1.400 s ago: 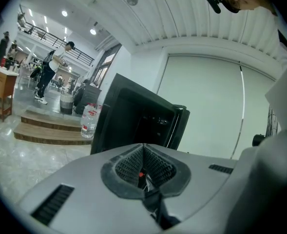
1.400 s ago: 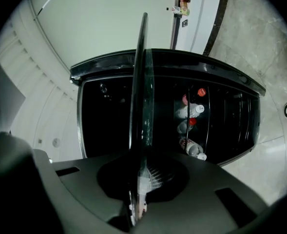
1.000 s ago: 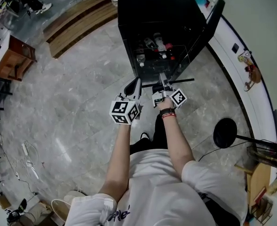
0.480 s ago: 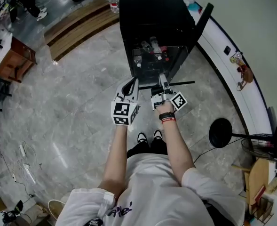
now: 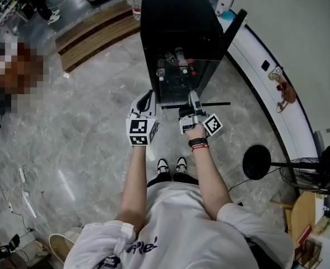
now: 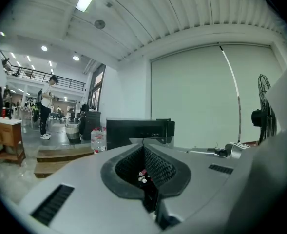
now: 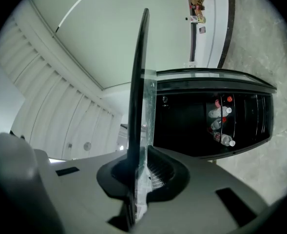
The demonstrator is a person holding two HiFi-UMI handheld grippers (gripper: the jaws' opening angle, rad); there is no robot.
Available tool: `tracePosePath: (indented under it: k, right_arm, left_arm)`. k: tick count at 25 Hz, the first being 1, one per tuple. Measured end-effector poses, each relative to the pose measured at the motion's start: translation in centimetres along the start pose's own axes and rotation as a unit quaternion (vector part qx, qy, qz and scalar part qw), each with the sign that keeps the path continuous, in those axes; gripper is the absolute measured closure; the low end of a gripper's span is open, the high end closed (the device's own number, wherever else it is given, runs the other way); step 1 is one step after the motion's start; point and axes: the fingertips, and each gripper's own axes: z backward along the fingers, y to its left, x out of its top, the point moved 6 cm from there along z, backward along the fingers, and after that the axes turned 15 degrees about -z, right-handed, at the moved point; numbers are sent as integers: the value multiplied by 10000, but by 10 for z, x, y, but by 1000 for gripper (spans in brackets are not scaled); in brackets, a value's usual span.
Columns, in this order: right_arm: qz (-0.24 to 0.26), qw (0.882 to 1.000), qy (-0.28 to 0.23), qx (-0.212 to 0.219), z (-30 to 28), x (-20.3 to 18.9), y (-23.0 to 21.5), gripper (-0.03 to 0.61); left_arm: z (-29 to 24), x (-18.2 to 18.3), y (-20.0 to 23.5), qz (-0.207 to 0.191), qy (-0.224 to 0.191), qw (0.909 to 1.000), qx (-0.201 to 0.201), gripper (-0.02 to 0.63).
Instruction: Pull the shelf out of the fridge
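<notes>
Since the right gripper (image 7: 138, 177) pinches the glass shelf (image 7: 139, 82) in front of the open fridge (image 7: 206, 126), pulling looks nearly done; the left gripper (image 6: 144, 169) hangs pressed together, empty; drawing it fully clear remains.

grey marble floor (image 5: 80, 139), wooden step (image 5: 94, 29), pale curved wall (image 5: 305, 49), standing fan (image 5: 313, 178).

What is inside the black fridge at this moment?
A few bottles with red and white caps can be seen inside the fridge. The rest of its interior is too dark to make out.
</notes>
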Motion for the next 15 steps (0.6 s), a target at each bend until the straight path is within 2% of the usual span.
tracePosePath:
  k: [8, 15]
  right_arm:
    - [230, 9997, 73, 107, 8, 8, 14, 540]
    - [406, 9986, 141, 305, 3, 9, 28, 541]
  left_arm:
    - [6, -14, -8, 43, 66, 10000, 6, 597]
    - [2, -12, -6, 84, 41, 10000, 13, 597]
